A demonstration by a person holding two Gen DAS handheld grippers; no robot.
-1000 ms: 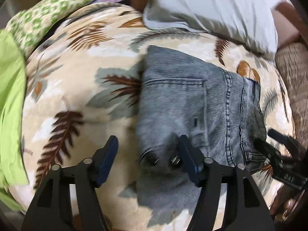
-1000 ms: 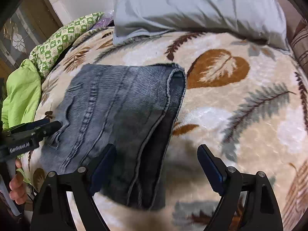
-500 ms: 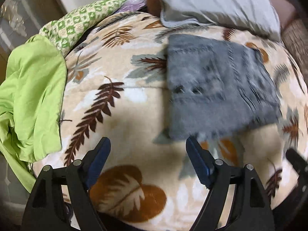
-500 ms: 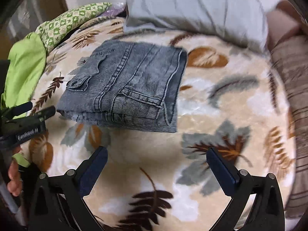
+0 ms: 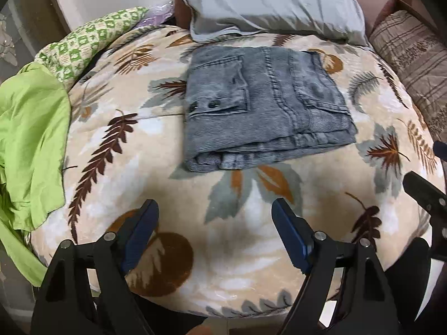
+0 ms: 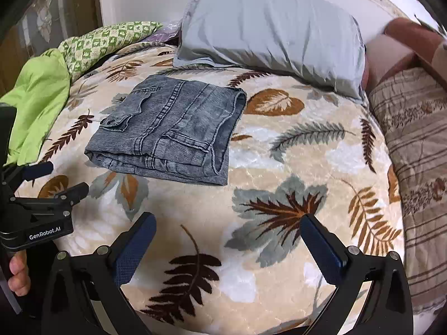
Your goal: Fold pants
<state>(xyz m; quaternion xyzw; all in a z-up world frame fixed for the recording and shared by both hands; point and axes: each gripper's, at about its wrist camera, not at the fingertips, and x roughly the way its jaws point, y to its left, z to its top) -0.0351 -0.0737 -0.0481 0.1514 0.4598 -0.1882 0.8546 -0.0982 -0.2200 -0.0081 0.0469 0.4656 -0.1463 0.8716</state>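
The grey denim pants [image 5: 262,109] lie folded into a compact rectangle on the leaf-patterned blanket [image 5: 229,223], pocket flap up; they also show in the right wrist view [image 6: 170,131]. My left gripper [image 5: 215,231] is open and empty, held back from the pants near the bed's front edge. My right gripper [image 6: 227,240] is open and empty, also back from the pants and to their right. The left gripper also shows at the left edge of the right wrist view [image 6: 50,178].
A grey pillow [image 6: 268,36] lies behind the pants. A lime green cloth [image 5: 30,139] and a green checked cloth [image 5: 92,44] lie at the left. A striped brown cushion [image 6: 413,153] borders the right side.
Both grippers have pulled back from the pants, which lay close under them a second ago. The folded pants stay flat on the blanket.
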